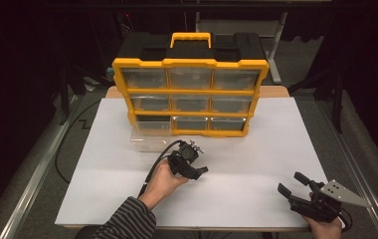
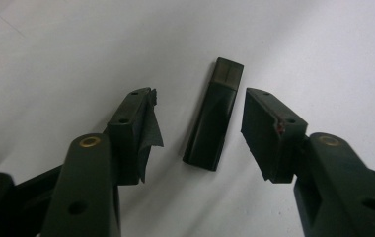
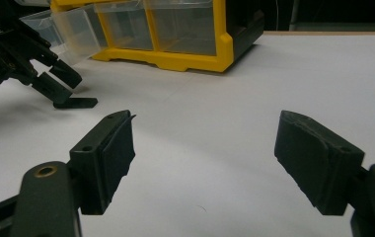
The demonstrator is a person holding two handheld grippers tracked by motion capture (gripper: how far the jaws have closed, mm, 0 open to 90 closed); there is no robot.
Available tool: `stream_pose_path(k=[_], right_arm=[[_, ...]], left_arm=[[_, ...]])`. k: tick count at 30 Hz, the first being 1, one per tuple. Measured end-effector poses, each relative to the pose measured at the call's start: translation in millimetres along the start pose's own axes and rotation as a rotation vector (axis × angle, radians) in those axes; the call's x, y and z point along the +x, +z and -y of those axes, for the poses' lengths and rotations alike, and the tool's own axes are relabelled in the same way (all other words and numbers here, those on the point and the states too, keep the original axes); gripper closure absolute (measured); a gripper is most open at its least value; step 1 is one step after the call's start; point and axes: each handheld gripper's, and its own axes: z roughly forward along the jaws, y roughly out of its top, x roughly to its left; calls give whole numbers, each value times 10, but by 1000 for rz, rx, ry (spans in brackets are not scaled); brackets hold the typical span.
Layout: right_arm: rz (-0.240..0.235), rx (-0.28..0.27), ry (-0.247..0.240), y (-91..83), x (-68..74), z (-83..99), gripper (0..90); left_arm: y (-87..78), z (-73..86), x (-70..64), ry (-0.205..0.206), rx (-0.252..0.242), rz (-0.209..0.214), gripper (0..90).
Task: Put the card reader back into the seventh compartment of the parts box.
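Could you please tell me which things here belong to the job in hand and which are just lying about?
In the job:
- left claw, open around the stick
- small black stick, flat on the table
- pulled-out clear drawer
- yellow organiser

Lying about:
- right claw, open and idle
- white table

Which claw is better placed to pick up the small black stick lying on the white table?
Left. The left claw is open with the small black stick lying between its jaws on the white table. The right claw is open too, but sits far off by the near right edge.
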Motion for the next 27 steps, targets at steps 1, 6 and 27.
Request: stream_pose_path(k=[1, 6, 27], right_arm=[[0, 1, 2, 0, 1, 0, 237], [-1, 1, -1, 0, -1, 0, 237], [0, 8, -3, 1, 4, 1, 237]], left_arm=[[9, 0, -1, 2, 5, -1, 482], [44, -6, -6, 4, 22, 9, 520], [78, 6, -62, 44, 35, -6, 720]])
